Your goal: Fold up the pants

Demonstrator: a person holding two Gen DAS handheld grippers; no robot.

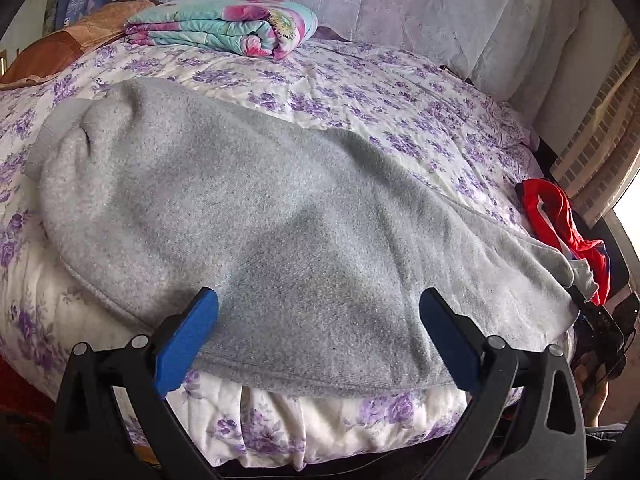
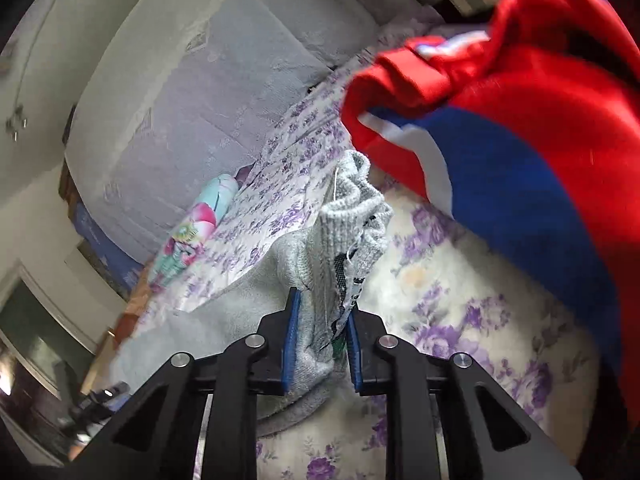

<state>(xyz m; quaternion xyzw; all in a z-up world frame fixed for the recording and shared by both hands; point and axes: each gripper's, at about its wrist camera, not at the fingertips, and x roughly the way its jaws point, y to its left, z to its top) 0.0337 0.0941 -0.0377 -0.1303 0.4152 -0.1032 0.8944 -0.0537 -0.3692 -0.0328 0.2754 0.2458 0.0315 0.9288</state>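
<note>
1. So the grey pants are lying across the bed, long axis running from far-left over to near-right in my left camera. One end sits up by the far left, the other trails off toward the red garment at the bed's right edge.

2. My left gripper is wide open and holding nothing. It's parked at the near hem, fingers either side of the cloth's edge; I can't tell if it touches.

3. My right gripper is closed down on a bunched ribbed bit of the pants, cuff or waistband, can't say which. A label and a loose thread poke out by the pads.

4. So the right hand already has an end, and the left is nearer the middle and the hem. My guess: the fold goes along that long axis, right end carried over toward the far-left end.

5. Fabric is thick fleecy knit, soft and floppy, with a stitched hem. It'll sag and drag on the quilted purple-flower bedspread.

6. The red, white and blue garment is slick and shiny, and it's right beside my right gripper, so snagging it is a risk.
</note>
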